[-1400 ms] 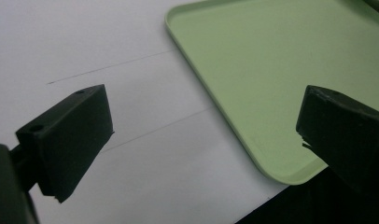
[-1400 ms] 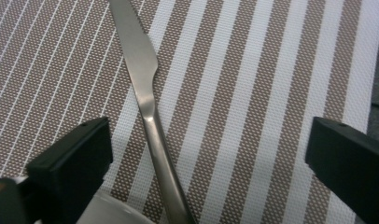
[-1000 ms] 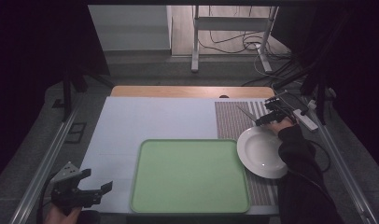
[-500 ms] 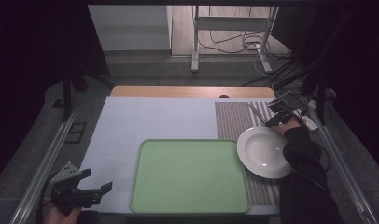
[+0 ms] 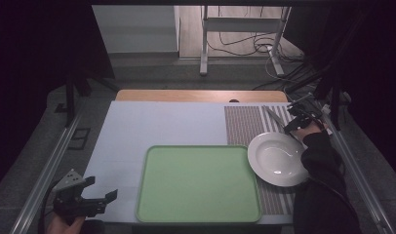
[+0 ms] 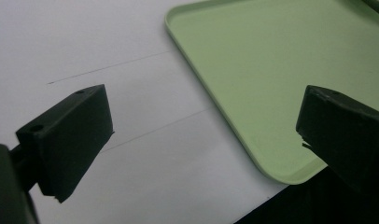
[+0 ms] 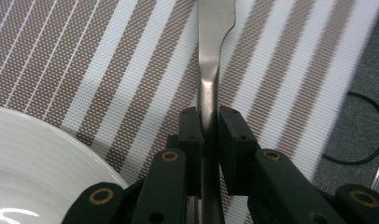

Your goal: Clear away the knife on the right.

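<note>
Step in hand: pickup of the knife [image 7: 214,42] off the striped mat [image 5: 245,122] at the far right corner of the worktop [image 5: 162,122]. My right tool [image 5: 297,118] has just been closing, and the right gripper view shows both pads clamped flat on the knife's metal handle, which runs straight up between them and out over the mat. So: right tool clenched, grasping the knife. I can't tell whether the knife is clear of the mat yet or still grazing it; the wider end looks very close to the weave.

The white plate [image 5: 278,158] sits just beside my right tool, on the mat's near half, its rim touching or overlapping the right edge of the green tray [image 5: 198,184]. The tray is bare and lies at the near edge of the worktop, centre.

My left tool [image 5: 84,197] is released: jaws wide apart, nothing between them, hovering over the white sheet at the near left corner, with the tray's near left corner in front of it.

Next move, as I judge it: lift the knife clear before going sideways, keep it level so it doesn't pivot in the narrow grip, and mind the plate rim right next to the jaws. Thin, smooth metal, so slip is the main risk.
</note>
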Motion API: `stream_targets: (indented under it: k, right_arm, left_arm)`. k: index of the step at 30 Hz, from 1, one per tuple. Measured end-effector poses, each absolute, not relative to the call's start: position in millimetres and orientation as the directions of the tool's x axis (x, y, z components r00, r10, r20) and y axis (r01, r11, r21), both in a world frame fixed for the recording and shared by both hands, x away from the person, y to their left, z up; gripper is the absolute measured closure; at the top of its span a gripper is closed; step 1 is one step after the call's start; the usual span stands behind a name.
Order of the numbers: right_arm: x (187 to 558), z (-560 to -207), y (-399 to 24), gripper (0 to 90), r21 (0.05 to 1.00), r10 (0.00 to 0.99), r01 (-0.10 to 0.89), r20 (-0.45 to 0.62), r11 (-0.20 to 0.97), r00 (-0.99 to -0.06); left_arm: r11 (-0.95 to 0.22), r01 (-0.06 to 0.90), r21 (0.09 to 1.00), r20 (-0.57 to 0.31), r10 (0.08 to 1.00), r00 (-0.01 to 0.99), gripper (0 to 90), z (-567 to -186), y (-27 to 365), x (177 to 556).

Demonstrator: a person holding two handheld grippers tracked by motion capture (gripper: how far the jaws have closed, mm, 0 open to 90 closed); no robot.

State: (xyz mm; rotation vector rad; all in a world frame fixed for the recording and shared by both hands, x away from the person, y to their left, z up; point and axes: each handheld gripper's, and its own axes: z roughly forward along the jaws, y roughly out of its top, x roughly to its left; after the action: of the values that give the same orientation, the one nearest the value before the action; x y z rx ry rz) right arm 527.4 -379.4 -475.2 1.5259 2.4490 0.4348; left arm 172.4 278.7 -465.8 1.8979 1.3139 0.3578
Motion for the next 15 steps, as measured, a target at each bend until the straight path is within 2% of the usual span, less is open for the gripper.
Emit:
stream_targets:
  k: [15]
  right_arm:
    - [499.2,-440.6,-396.2,80.5,0.435,0.908,0.818,0.002,0.377,-0.419]
  left_arm:
    - [-0.167,0.663,0.73,-0.187,0.884,0.428,3.4,-465.7,277.3,172.9]
